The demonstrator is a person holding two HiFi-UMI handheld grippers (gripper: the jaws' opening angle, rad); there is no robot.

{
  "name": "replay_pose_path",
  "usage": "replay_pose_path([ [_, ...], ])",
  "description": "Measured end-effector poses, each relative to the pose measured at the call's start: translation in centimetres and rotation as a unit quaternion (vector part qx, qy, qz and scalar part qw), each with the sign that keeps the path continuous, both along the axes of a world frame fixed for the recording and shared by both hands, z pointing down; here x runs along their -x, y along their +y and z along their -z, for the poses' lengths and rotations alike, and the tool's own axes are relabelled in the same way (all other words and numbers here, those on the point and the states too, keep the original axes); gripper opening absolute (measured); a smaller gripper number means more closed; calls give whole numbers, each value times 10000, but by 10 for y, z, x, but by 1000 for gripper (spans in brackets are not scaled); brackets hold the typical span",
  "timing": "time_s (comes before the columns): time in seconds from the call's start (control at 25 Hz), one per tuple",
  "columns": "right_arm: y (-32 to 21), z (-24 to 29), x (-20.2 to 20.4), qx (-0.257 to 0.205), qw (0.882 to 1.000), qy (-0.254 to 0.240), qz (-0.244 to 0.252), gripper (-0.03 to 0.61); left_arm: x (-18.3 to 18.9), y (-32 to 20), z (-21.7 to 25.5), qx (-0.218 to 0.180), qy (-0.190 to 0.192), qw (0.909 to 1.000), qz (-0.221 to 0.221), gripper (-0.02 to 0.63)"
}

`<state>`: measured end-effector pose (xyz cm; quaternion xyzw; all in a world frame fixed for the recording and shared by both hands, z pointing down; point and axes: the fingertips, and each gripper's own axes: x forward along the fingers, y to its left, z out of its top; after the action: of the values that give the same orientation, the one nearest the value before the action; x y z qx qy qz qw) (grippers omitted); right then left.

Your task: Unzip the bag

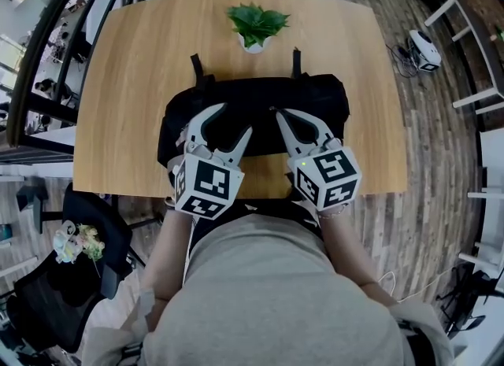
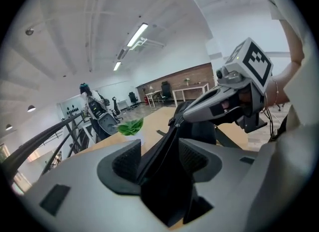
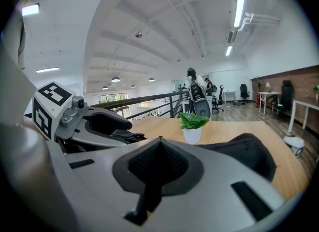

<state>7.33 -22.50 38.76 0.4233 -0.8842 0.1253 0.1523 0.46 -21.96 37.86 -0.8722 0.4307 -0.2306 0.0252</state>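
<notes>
1. Markings: each gripper carries a marker cube, left [image 1: 206,186] and right [image 1: 331,175], printed with black-and-white square patterns. These patterns are the only print that can be made out; any label on the bag is too small to tell.
2. Task item: the black bag [image 1: 315,109] lies on the wooden table [image 1: 134,81], centred and close to the near edge, directly in front of the person's torso.
3. Right gripper [image 1: 278,114]: the jaws are closed together, with their tips at the top of the bag. In the left gripper view the fabric rises in a ridge to these tips. What exactly is pinched is too small to identify.
4. Left gripper [image 1: 234,119]: the jaws stand wide apart over the left half of the bag, and the raised ridge of fabric runs between the pads.
5. Edges and free room: bare tabletop lies to the left and right of the bag. Two straps [image 1: 197,69] extend from the bag toward the far edge.
6. Obstructions: a potted plant [image 1: 256,26] stands between the straps, just beyond the bag, near the far edge.
7. Surroundings: a railing [image 1: 47,57] runs along the left, an office chair [image 1: 47,309] stands at lower left, and white furniture frames [image 1: 472,57] stand on the right.
</notes>
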Motion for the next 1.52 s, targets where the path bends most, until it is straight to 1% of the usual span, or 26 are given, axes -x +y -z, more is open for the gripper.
replay_pose_path([
  [0.2,2,1,0,-15,10000,-22,-10,9,-18,-8,-14,260,-504,9981,-238,242],
  [0.28,2,2,1,-26,10000,-16,3,9,-25,-9,-16,284,-596,9972,-337,241],
  [0.36,3,2,1,-40,10000,-7,10,9,-31,-9,-17,288,-604,9969,-423,236],
  [0.48,4,3,-1,-69,10000,14,-2,9,-40,-10,-19,304,-515,9971,-473,212],
  [0.6,5,4,-2,-83,10000,38,-14,9,-42,-14,-21,285,-507,9975,-394,149],
  [0.72,6,3,-2,-72,10000,37,-12,9,-42,-13,-23,300,-537,9973,-405,127],
  [0.84,6,2,-2,-57,10000,30,3,9,-42,-11,-25,318,-619,9966,-432,83],
  [0.96,6,0,-3,19,10000,-68,-11,9,-42,-9,-27,342,-680,9960,-478,55],
  [1.24,3,-2,-7,73,9998,-163,-69,11,-40,-8,-28,329,-721,9957,-474,41],
  [1.52,3,-3,-15,68,9998,-141,-112,11,-39,-6,-27,341,-600,9967,-435,41],
])
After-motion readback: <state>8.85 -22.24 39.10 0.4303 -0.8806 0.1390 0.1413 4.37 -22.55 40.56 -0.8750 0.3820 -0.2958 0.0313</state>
